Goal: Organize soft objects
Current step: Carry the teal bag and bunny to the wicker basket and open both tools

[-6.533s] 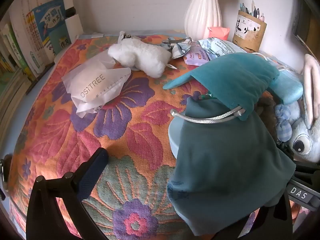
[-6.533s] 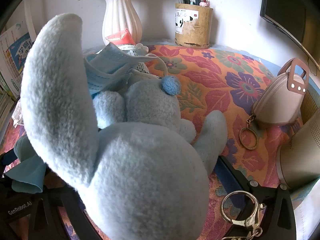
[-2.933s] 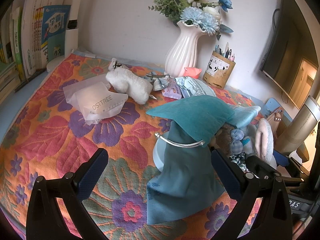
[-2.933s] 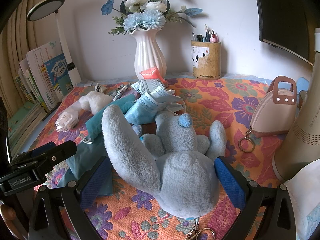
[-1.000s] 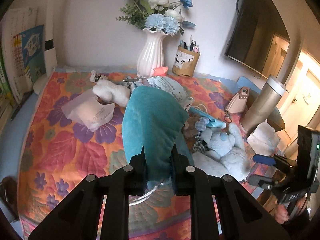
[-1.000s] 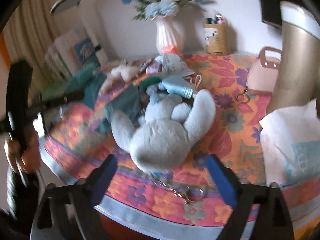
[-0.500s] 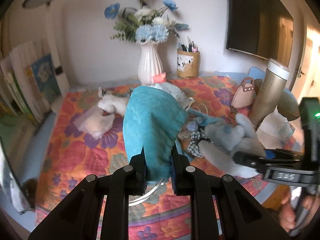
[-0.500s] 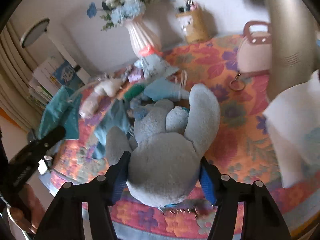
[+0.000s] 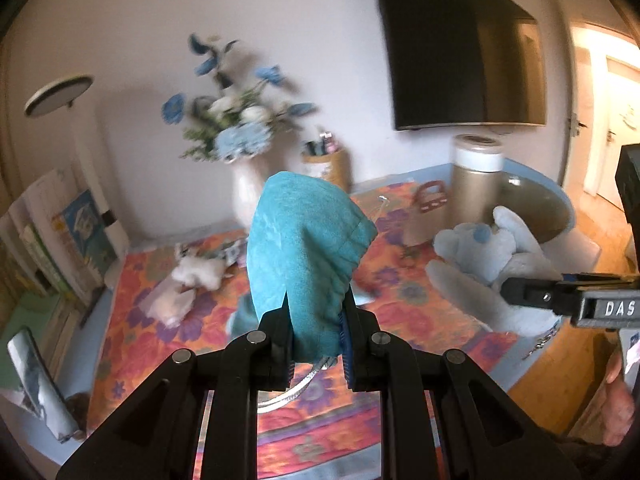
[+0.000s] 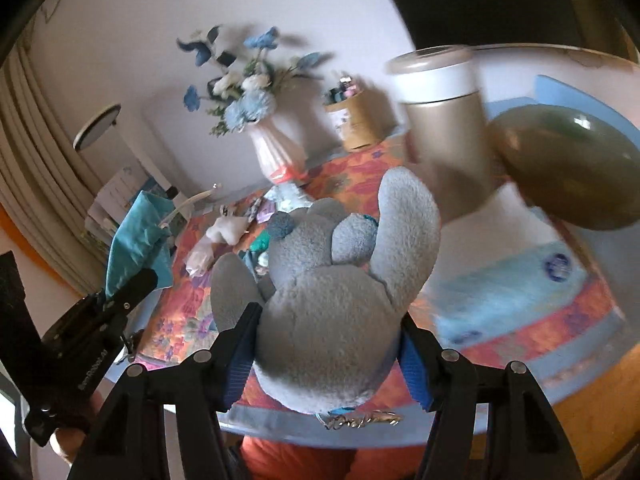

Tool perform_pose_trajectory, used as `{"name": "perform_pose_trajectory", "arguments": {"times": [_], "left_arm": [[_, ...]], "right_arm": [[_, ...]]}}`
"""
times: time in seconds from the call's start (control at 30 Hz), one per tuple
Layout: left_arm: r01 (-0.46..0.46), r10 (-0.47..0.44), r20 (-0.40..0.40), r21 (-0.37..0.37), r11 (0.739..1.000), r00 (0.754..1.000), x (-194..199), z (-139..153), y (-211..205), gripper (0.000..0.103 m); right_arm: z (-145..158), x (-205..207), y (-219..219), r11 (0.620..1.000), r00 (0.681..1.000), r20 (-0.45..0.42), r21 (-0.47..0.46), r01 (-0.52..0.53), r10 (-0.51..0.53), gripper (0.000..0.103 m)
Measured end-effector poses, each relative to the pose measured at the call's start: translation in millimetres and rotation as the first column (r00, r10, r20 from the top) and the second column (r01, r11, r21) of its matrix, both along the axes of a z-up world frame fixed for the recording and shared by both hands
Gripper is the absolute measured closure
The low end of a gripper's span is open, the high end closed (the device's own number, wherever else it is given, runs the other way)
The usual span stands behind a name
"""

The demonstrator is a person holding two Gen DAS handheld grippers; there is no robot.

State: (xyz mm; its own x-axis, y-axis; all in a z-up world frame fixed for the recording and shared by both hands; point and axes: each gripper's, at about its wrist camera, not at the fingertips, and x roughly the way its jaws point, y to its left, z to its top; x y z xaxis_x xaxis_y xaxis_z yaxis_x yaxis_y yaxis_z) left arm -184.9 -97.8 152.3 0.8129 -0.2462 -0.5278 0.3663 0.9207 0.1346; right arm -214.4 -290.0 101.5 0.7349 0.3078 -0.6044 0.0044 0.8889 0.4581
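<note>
My left tongs (image 9: pixel 316 332) are pinched narrow on the teal velvet pouch (image 9: pixel 308 248), which stands up from the jaws toward twelve o'clock in the left wrist view, its silver cord loop (image 9: pixel 288 392) dangling below the fingers. My right tongs (image 10: pixel 326 344) are clamped on the blue-grey plush rabbit (image 10: pixel 332 288); the blue pads press into its body at nine and three o'clock, and its ears fan out toward eleven and one o'clock.

What has changed: a second ago the right jaws stood wide around the rabbit while it lay on the flowered cloth (image 9: pixel 400 308). Now they have closed on it and the toy hangs clear of the table, its keychain (image 10: pixel 360 420) swinging at six o'clock. The pouch was already gripped then and remains so, but both hands have pulled back and up, so the table edge now shows beneath each held thing. Both backgrounds are smeared.

So both soft things are off the clutter at once. In the left wrist view the rabbit sits at three o'clock of the pouch, held by the other tongs. I judge the picking-up step finished for this pair; what remains is carrying them to wherever they belong, and no such place is visible here. The white fluffy toy (image 9: pixel 200 272) and the crumpled white bag (image 9: pixel 168 306) remain on the cloth at nine o'clock of the pouch, apparently still to be sorted.
</note>
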Motion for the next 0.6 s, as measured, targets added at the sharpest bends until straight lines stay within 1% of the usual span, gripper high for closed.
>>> {"name": "perform_pose_trajectory", "arguments": {"times": [0.13, 0.23, 0.27, 0.33, 0.43, 0.5, 0.53, 0.6], "left_arm": [[0.081, -0.081, -0.007, 0.003, 0.997, 0.997, -10, -1, -34, 0.088], [0.185, -0.185, -0.037, -0.008, 0.983, 0.982, -20, -5, -66, 0.088], [0.238, -0.239, -0.058, -0.022, 0.971, 0.969, -22, -6, -80, 0.088], [0.307, -0.309, -0.089, -0.04, 0.951, 0.947, -25, -9, -100, 0.088], [0.406, -0.412, -0.136, -0.071, 0.911, 0.901, -27, -11, -135, 0.088], [0.457, -0.47, -0.161, -0.11, 0.882, 0.868, -22, -9, -159, 0.088], [0.468, -0.484, -0.163, -0.126, 0.874, 0.86, -18, -7, -169, 0.088], [0.476, -0.493, -0.147, -0.138, 0.869, 0.857, -7, -1, -196, 0.088]], "right_arm": [[9, -27, -36, 0.998, 0.998, 0.003, -0.009, 0.069, -0.069, 0.041], [14, -46, -67, 0.989, 0.989, -0.002, -0.022, 0.147, -0.147, 0.041], [15, -52, -78, 0.985, 0.985, -0.003, -0.021, 0.173, -0.173, 0.041], [17, -64, -100, 0.973, 0.974, -0.003, -0.021, 0.228, -0.228, 0.041], [17, -80, -134, 0.951, 0.951, 0.008, -0.01, 0.308, -0.308, 0.041], [18, -88, -155, 0.937, 0.937, 0.018, 0.007, 0.35, -0.35, 0.041], [19, -92, -164, 0.928, 0.928, 0.027, 0.012, 0.371, -0.372, 0.041], [23, -92, -183, 0.911, 0.91, 0.043, 0.021, 0.412, -0.412, 0.041]]}}
